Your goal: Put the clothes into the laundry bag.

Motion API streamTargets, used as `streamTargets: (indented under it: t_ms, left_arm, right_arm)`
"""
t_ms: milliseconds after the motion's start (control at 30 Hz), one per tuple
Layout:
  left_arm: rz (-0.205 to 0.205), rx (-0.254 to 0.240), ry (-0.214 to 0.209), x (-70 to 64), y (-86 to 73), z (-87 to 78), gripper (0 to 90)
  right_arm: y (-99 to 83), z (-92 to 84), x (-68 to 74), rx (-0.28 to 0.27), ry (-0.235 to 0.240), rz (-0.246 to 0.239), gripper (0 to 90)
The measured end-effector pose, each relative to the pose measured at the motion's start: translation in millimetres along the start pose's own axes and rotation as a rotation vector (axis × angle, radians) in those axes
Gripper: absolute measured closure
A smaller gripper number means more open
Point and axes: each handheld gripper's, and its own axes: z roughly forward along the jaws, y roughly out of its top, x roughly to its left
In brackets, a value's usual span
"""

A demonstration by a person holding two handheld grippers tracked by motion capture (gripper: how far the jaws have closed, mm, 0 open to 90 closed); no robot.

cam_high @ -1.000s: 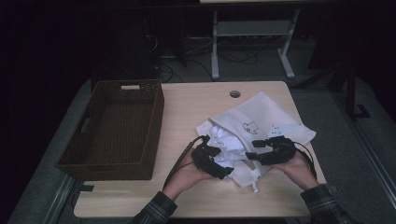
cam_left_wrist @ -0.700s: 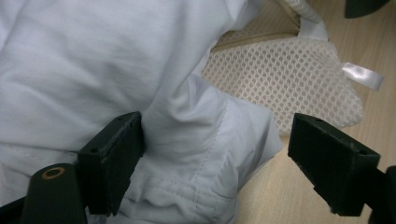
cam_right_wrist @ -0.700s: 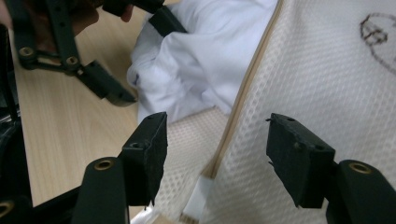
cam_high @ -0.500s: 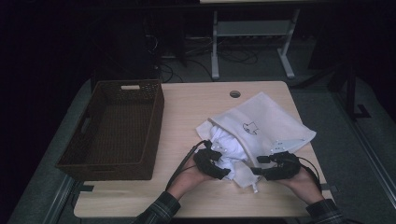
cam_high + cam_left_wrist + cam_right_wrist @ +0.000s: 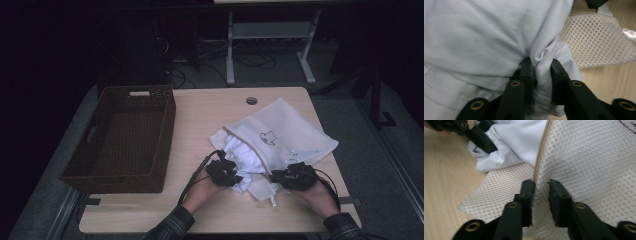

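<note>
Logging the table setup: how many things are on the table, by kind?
Wicker basket: 1
Mesh laundry bag: 1
White garment: 1
Grippers, left and right: 2
Total: 5

— What lies under everything?

— A pale wooden surface (image 5: 200, 115) with a round cable hole (image 5: 252, 100) near its far edge, well beyond the jaws.

— And around it?

— Grey carpeted floor (image 5: 345, 100), dim on all sides. Farther off, past the jaws, stands a light grey metal frame (image 5: 270, 35) on two splayed feet, with dark cables (image 5: 250, 62) trailing on the floor beneath it. The room behind is nearly black.
</note>
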Motion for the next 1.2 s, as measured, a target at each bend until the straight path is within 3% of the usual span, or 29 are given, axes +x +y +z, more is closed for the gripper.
streamTargets:
  t_ms: [133,300,500,667,1033,1200]
  left_arm:
    - [-0.007,-0.002,-0.007,0.1,0.5,-0.6,83.0]
    - [-0.044,-0.056,-0.045,0.6,6.1,-8.0,84.8]
    - [-0.053,-0.108,-0.048,-0.2,17.1,-17.8,85.3]
    - [-0.084,-0.144,-0.046,-2.3,24.1,-21.7,85.2]
    - [-0.091,-0.141,-0.049,-4.7,38.2,-13.8,85.1]
    - [-0.113,-0.143,-0.056,-0.6,40.4,-8.6,85.2]
  right_arm:
    - [1.6,-0.3,2.6,0.005,-0.006,-0.026,85.8]
    - [5.1,-7.8,5.5,-0.017,-0.004,-0.046,86.8]
    - [8.3,-12.4,8.3,-0.033,0.007,-0.059,86.9]
    - [11.7,-16.8,10.1,-0.059,0.022,-0.063,86.9]
    - [21.0,-22.4,10.7,-0.104,0.030,-0.085,87.0]
    - [23.2,-23.7,11.0,-0.110,0.038,-0.092,87.3]
